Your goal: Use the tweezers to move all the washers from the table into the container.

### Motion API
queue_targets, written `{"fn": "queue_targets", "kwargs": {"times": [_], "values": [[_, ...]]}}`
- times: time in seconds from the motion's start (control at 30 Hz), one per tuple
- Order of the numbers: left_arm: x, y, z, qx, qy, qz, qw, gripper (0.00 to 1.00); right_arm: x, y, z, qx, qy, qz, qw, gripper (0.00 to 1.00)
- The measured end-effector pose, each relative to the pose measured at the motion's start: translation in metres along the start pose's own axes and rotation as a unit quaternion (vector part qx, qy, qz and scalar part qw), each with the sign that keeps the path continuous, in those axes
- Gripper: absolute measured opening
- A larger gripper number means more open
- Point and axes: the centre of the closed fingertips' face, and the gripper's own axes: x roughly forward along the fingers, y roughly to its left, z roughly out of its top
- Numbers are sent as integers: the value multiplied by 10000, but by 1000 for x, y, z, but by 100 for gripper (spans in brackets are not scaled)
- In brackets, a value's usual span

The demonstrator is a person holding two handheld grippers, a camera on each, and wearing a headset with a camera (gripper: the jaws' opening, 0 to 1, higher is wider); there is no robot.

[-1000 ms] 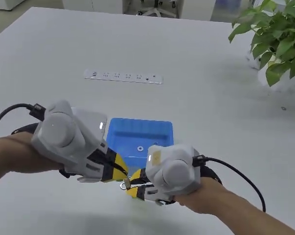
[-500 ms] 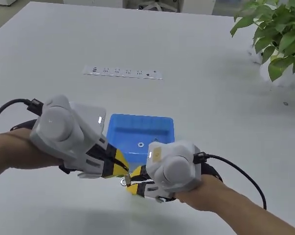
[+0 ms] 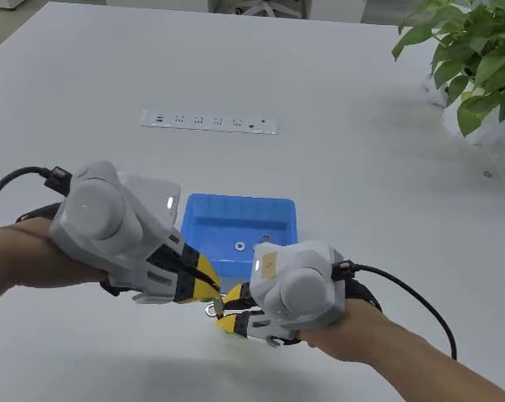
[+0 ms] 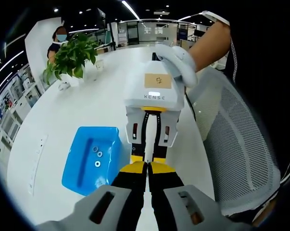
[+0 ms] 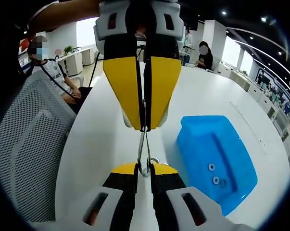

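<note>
Tweezers, pinched in closed fingers of left gripper and right gripper, are at a washer; next, lift it into the container.

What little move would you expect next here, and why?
Probably a short lift and carry toward the blue container. The left hand-held gripper and the right hand-held gripper both pinch the tweezers, a washer sits at the tweezers' end, and the container, holding three washers, lies just beside them. Whether the washer is gripped yet is unclear.
</note>
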Motion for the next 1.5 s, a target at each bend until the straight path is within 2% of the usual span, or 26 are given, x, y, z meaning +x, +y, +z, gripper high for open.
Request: {"fn": "queue_targets", "kwargs": {"times": [0.33,0.73,1.03,1.5], "values": [[3,3,-1,-35,-2,3,10000,5,1,0,-2,41,3,26,10000,12],[5,4,-1,-79,-20,18,10000,5,1,0,-3,279,35,69,9996,9],[3,2,1,-50,25,3,10000,5,0,1,-1,219,56,75,9997,9],[-8,0,11,-54,-26,52,10000,5,-10,1,9,75,69,54,9999,9]]}}
